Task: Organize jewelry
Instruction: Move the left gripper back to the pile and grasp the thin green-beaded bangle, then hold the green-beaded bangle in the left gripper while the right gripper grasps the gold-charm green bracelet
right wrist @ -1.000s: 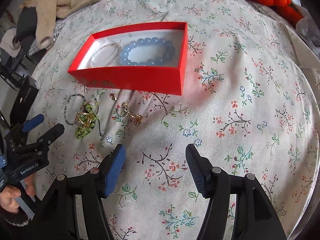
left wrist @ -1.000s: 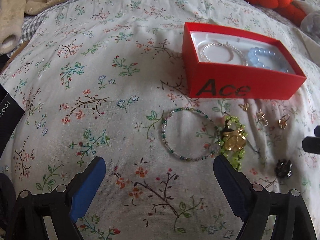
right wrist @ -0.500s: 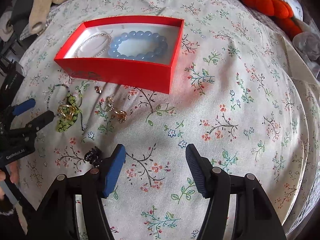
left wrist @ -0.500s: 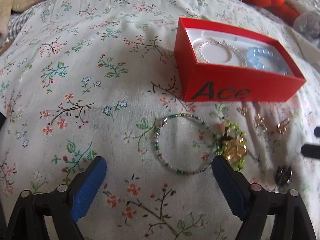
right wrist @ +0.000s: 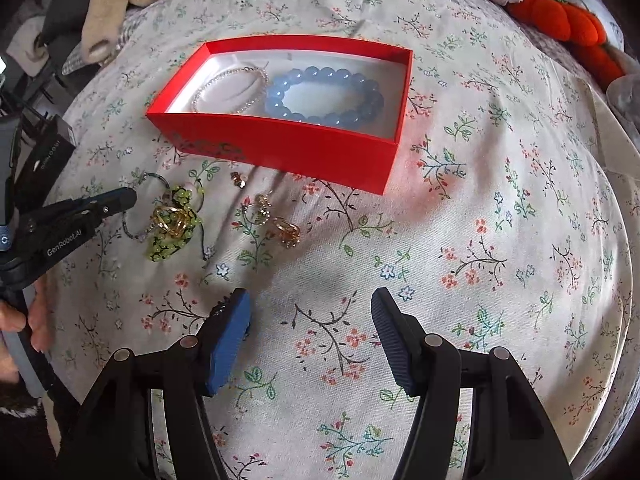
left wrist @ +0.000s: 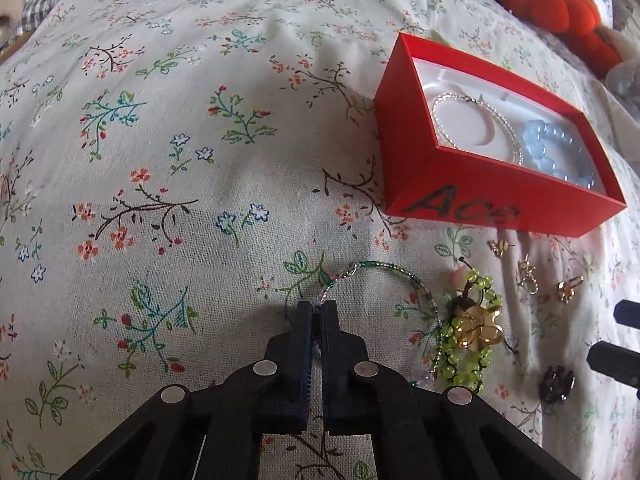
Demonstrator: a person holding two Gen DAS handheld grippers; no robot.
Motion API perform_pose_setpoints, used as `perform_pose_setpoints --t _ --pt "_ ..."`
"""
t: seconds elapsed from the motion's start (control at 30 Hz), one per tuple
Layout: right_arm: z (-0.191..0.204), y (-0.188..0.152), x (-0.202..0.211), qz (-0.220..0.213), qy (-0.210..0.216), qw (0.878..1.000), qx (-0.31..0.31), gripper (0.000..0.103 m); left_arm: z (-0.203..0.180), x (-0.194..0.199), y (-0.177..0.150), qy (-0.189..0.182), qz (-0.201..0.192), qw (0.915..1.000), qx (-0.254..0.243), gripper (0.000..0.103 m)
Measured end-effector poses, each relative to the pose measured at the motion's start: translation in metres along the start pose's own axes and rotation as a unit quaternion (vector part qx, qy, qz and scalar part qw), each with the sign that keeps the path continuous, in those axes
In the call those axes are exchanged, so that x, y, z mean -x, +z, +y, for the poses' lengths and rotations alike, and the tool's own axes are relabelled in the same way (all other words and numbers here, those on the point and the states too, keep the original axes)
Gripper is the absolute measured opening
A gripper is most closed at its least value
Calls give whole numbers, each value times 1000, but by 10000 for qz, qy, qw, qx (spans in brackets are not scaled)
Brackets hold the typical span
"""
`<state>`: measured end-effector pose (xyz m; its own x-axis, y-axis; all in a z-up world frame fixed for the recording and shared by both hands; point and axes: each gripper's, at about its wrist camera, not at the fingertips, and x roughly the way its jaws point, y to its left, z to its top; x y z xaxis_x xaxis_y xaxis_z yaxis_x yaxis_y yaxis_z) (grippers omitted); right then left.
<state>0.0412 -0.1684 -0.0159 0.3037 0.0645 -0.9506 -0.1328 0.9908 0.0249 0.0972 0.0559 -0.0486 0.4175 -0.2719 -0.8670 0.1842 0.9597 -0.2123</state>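
Left gripper (left wrist: 319,309) has just closed, pinching the green beaded bracelet (left wrist: 386,276) on the floral bedspread (left wrist: 168,160) below the red box (left wrist: 472,200); the pick-up is in hand, and lifting gently comes next. Right gripper (right wrist: 310,316) hangs spread, empty, near 1 dark charm (right wrist: 219,310).

You're working over a bed (right wrist: 500,184) spread with a floral sheet. Near its middle sits an open red box (right wrist: 280,148). Just in front of the box lie a green beaded bracelet (left wrist: 384,276), a lime bead piece with a gold charm (left wrist: 472,332), small gold earrings (right wrist: 286,230) and a dark clip (left wrist: 557,383). An orange plush (right wrist: 568,24) rests at the far edge.
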Motion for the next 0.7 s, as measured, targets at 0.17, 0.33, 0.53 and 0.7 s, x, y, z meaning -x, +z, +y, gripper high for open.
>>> perform_pose_setpoints --t 0.17,0.33,0.53,0.7 --pt "8 1 1 -59 527 9986 -21 65 -3 3 -6 60 -2 10000 -74 0" --pt "20 5 -5 -60 918 9957 100 63 1 11 -12 109 -40 9999 90 0" --pt "17 15 -10 -173 1173 9929 -42 37 9 19 -21 96 -127 9996 221 0" --pt "16 26 -19 -218 1345 9907 -75 30 10 20 -22 102 -140 9995 252 0"
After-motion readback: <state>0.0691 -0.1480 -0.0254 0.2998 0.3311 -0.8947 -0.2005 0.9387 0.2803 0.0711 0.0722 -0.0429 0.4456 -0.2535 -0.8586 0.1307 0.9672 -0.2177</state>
